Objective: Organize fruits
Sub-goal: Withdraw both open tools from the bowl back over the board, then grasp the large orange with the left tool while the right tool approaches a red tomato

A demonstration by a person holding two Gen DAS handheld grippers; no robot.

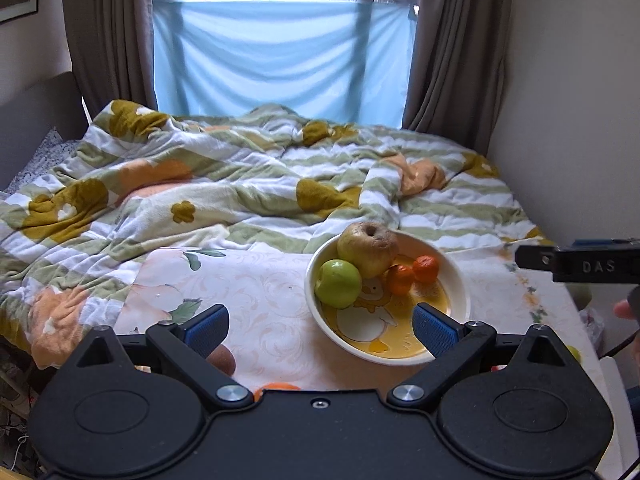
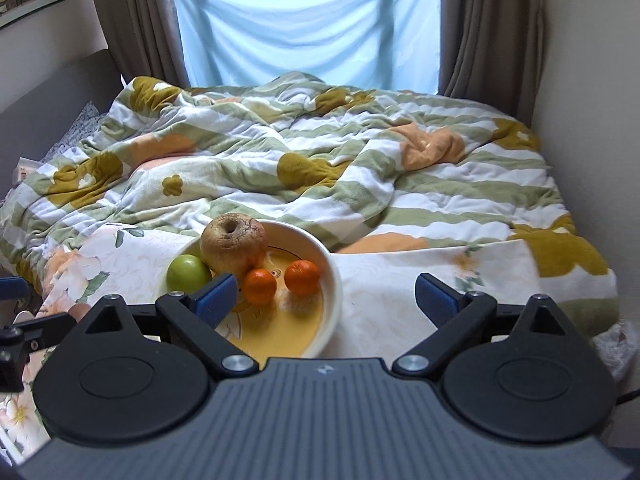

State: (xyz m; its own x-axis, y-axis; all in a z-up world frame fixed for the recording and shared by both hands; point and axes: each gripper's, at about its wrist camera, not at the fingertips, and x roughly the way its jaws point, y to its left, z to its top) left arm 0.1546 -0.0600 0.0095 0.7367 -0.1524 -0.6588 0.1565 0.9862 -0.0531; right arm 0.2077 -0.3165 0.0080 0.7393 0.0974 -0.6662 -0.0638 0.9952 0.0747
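A white bowl (image 1: 456, 280) with a yellow duck print stands on a floral tablecloth (image 1: 260, 292). It holds a big wrinkled yellow-brown apple (image 1: 368, 248), a green apple (image 1: 338, 283) and two mandarins (image 1: 414, 272). My left gripper (image 1: 320, 326) is open and empty, just short of the bowl's near rim. A brown fruit (image 1: 222, 360) and an orange fruit (image 1: 276, 387) lie on the cloth under its left finger. My right gripper (image 2: 326, 298) is open and empty, over the bowl's (image 2: 332, 280) right rim, near the mandarins (image 2: 280, 280).
A rumpled striped blanket (image 1: 240, 184) covers the bed behind the table. A wall (image 1: 568, 120) closes the right side. The right gripper's finger (image 1: 576, 266) shows at the right edge of the left wrist view. A green fruit (image 1: 574, 354) lies by the table's right edge.
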